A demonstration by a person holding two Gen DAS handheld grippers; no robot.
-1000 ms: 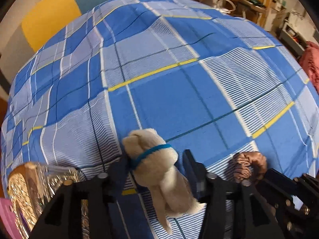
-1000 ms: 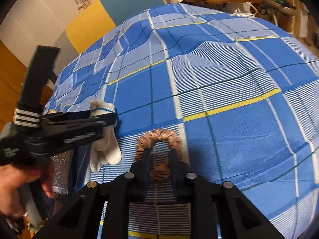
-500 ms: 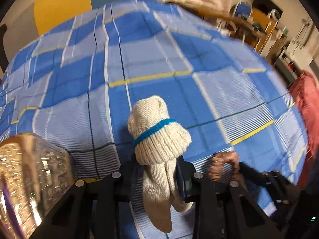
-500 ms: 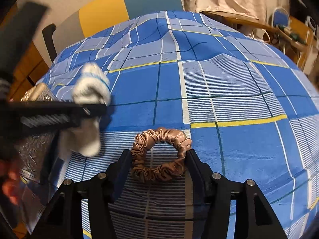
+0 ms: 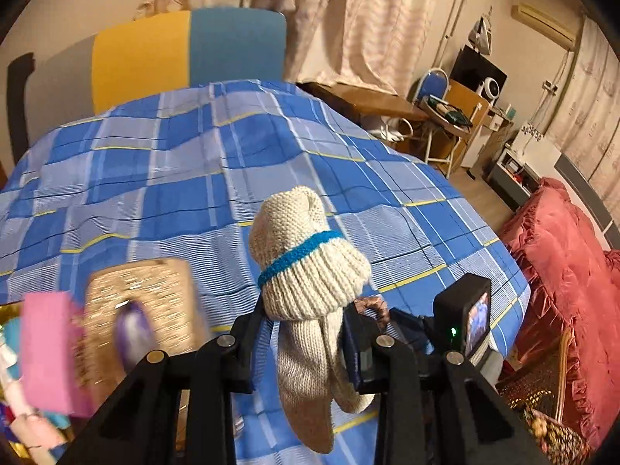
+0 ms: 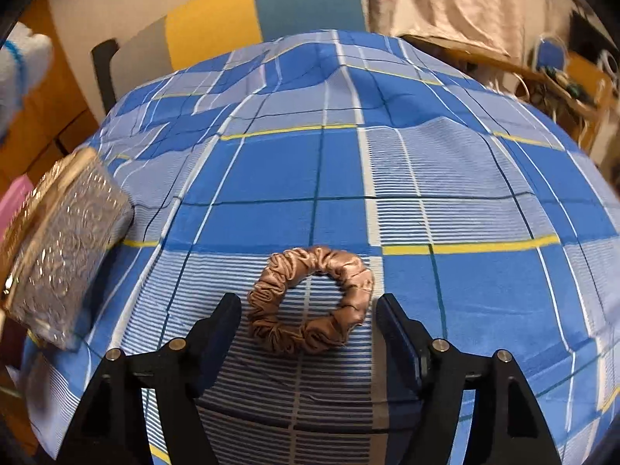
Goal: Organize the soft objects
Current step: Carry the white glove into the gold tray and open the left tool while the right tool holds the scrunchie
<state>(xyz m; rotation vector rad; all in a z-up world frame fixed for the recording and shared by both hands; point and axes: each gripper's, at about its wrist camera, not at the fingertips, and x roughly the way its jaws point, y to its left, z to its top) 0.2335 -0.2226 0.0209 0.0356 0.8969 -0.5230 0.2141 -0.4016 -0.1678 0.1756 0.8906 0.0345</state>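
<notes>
My left gripper [image 5: 306, 333] is shut on a cream knitted glove [image 5: 306, 271] with a blue band, held up above the blue checked cloth [image 5: 174, 178]; the glove's fingers hang down between the jaws. The glove also shows blurred at the far left of the right wrist view [image 6: 19, 66]. My right gripper [image 6: 310, 321] is open, its jaws on either side of a brown satin scrunchie [image 6: 310, 302] that lies flat on the cloth [image 6: 465, 193]. The scrunchie shows partly behind the glove in the left wrist view [image 5: 378, 306].
A shiny embossed box [image 6: 66, 240] stands at the cloth's left edge, also in the left wrist view [image 5: 143, 302], with a pink block [image 5: 50, 352] beside it. A yellow and teal chair back [image 6: 271, 7] is behind. A red cushion [image 5: 562, 271] lies right.
My left gripper has lifted the glove up off the cloth and tilted upward. My right gripper has opened wide and let go of the scrunchie, which now lies flat.
</notes>
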